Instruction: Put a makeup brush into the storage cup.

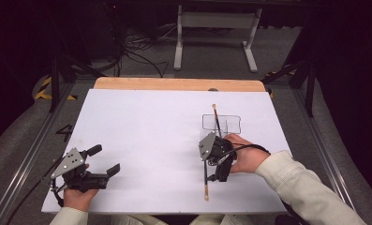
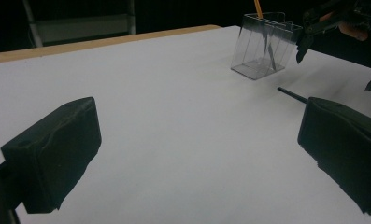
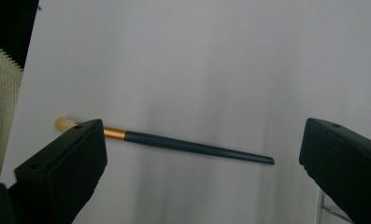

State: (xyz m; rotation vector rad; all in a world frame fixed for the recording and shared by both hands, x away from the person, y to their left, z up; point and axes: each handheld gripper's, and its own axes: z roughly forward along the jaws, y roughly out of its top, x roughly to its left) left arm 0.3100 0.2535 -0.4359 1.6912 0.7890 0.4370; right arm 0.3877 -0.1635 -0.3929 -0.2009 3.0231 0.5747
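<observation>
**Right gripper poised over loose brush**

The right gripper (image 1: 215, 157) hovers with jaws apart above a dark-handled brush (image 3: 188, 145) lying flat on the white table (image 1: 141, 140), directly below and between them. Just beyond stands a clear holder (image 1: 222, 123) with another brush (image 1: 216, 118) inside. The left gripper (image 1: 91, 172) rests well aside, jaws apart, empty.

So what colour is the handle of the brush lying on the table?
Dark teal, nearly black, on the brush, with a gold band by the tip; the right gripper view shows it best.
</observation>
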